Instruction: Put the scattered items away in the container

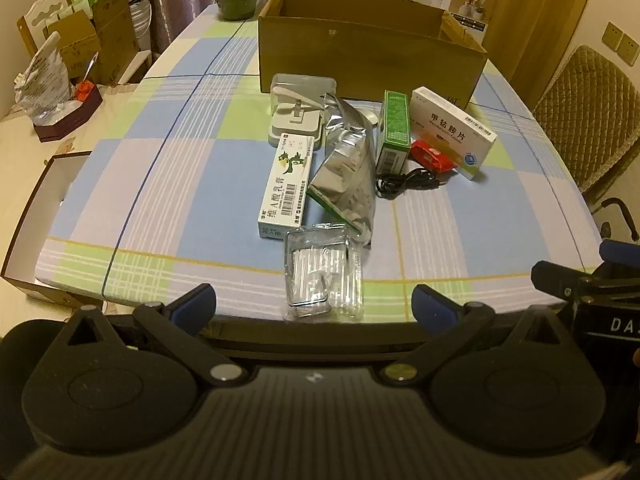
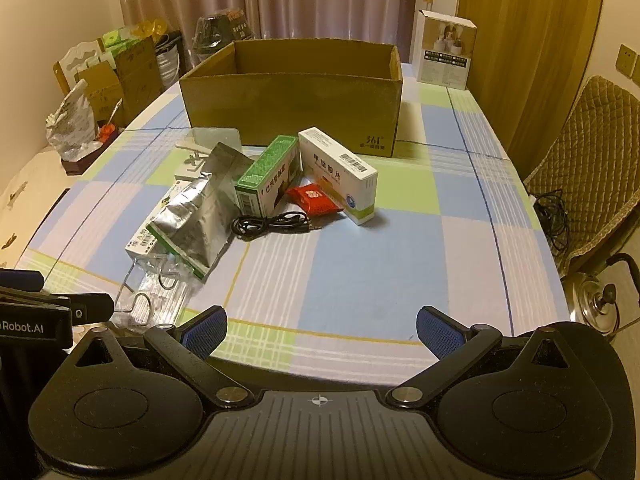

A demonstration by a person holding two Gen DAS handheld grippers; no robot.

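Note:
An open cardboard box (image 1: pixel 360 60) (image 2: pixel 288 108) stands at the far side of the checked tablecloth. In front of it lie scattered items: a white hook pack (image 1: pixel 298 114), a long white-and-green carton (image 1: pixel 286 186), a silver foil bag (image 1: pixel 348 168) (image 2: pixel 200 208), a green carton (image 1: pixel 394 132) (image 2: pixel 268 176), a white medicine carton (image 1: pixel 454 130) (image 2: pixel 340 168), a red sachet (image 1: pixel 432 156) (image 2: pixel 318 198), a black cable (image 1: pixel 408 182) (image 2: pixel 272 224) and a clear plastic pack (image 1: pixel 322 276) (image 2: pixel 154 296). My left gripper (image 1: pixel 314 306) is open at the near table edge, the clear pack just ahead of it. My right gripper (image 2: pixel 322 332) is open over bare cloth.
A padded chair (image 2: pixel 588 168) stands to the right of the table. A white product box (image 2: pixel 446 48) sits beyond the cardboard box. Cartons and bags (image 1: pixel 80 48) crowd the left side, with an open shoebox lid (image 1: pixel 36 216) at the table's left edge. A kettle (image 2: pixel 596 304) sits low right.

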